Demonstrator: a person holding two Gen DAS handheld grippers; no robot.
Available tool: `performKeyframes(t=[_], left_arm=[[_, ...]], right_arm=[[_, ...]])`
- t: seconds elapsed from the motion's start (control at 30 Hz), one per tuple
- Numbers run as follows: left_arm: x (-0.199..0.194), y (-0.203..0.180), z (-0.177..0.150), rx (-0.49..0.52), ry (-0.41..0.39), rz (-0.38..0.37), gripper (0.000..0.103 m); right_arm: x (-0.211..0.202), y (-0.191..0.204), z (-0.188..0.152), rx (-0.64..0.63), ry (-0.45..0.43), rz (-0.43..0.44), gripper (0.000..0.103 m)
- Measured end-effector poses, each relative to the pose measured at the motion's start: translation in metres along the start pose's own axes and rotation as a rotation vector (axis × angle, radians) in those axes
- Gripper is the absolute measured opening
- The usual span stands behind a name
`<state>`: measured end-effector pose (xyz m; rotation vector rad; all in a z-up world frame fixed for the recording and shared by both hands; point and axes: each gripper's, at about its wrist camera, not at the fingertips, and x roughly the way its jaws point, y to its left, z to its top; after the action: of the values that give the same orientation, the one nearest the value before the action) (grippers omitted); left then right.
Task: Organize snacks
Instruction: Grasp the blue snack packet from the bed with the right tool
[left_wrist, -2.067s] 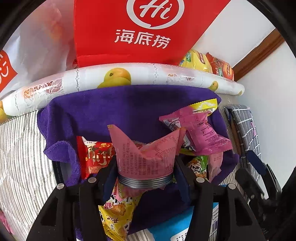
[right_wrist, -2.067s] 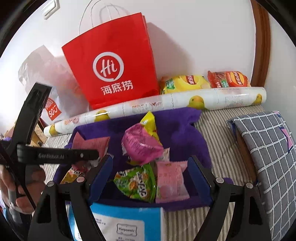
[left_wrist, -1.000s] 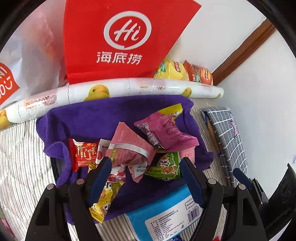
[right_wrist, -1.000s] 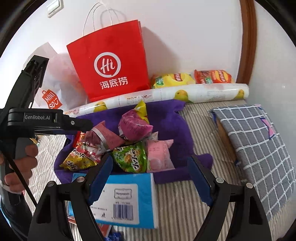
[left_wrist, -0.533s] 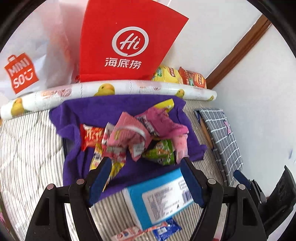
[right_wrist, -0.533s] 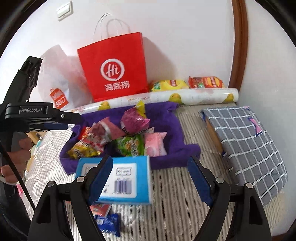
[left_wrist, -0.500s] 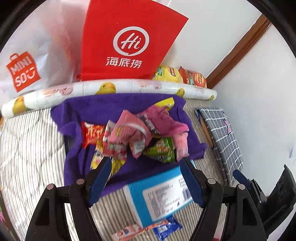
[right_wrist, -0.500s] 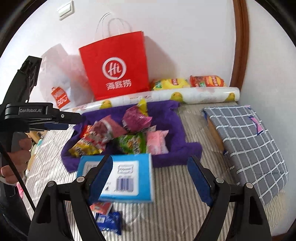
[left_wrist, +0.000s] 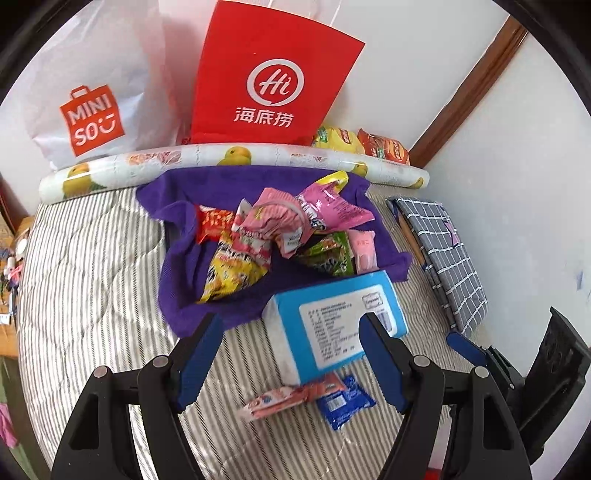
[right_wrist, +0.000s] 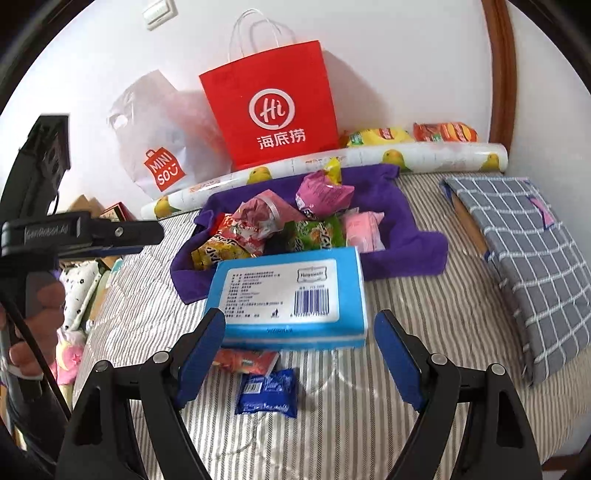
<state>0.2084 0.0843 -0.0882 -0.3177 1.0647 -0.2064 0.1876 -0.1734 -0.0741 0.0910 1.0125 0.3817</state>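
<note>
Several snack packets are heaped on a purple cloth (left_wrist: 192, 184); a pink packet (left_wrist: 275, 216) with a silver band lies on top. In front of the cloth sits a blue tissue pack (left_wrist: 332, 325). Two loose packets lie on the striped bedding before it, a pink-red one (left_wrist: 291, 398) and a small blue one (right_wrist: 267, 391). My left gripper (left_wrist: 290, 354) hangs open and empty above the pack's near edge. My right gripper (right_wrist: 299, 354) is open too, with nothing in it, over the loose packets. The left gripper (right_wrist: 153, 234) shows from the side, a hand (right_wrist: 37, 306) holding it.
A red paper bag (left_wrist: 273, 74), a white plastic bag (left_wrist: 92, 110) and a fruit-patterned roll (left_wrist: 184, 162) stand along the wall, with yellow (right_wrist: 376, 136) and orange (right_wrist: 443, 131) chip bags behind the roll. A grey checked cushion (right_wrist: 524, 251) lies at right.
The left gripper let go of the pink packet, which now lies on the pile. Both grippers drew back from the cloth, bringing the tissue pack and loose packets into view.
</note>
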Motion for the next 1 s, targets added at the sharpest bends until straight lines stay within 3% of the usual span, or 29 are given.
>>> performKeyframes(t=[0.3,0.63,0.83,0.93,1.0], left_arm=[[-0.001,0.024,-0.026,-0.048,-0.001,0.005,0.074],[0.007,0.045,-0.047,-0.091,0.013,0.009,0.074],[0.016,0.055,-0.057,-0.108,0.036,0.012,0.074],[0.019,0.057,-0.062,-0.109,0.043,0.017,0.074],[0.022,0.057,-0.064,-0.105,0.048,0.014,0.074]], right_arm=[[0.006,0.009,-0.021,-0.008,0.033,0.006,0.081],[0.050,0.032,-0.057,-0.090,0.169,0.032,0.075],[0.081,0.043,-0.077,-0.142,0.236,-0.023,0.075],[0.083,0.050,-0.081,-0.180,0.200,-0.060,0.075],[0.085,0.055,-0.084,-0.201,0.181,-0.096,0.070]])
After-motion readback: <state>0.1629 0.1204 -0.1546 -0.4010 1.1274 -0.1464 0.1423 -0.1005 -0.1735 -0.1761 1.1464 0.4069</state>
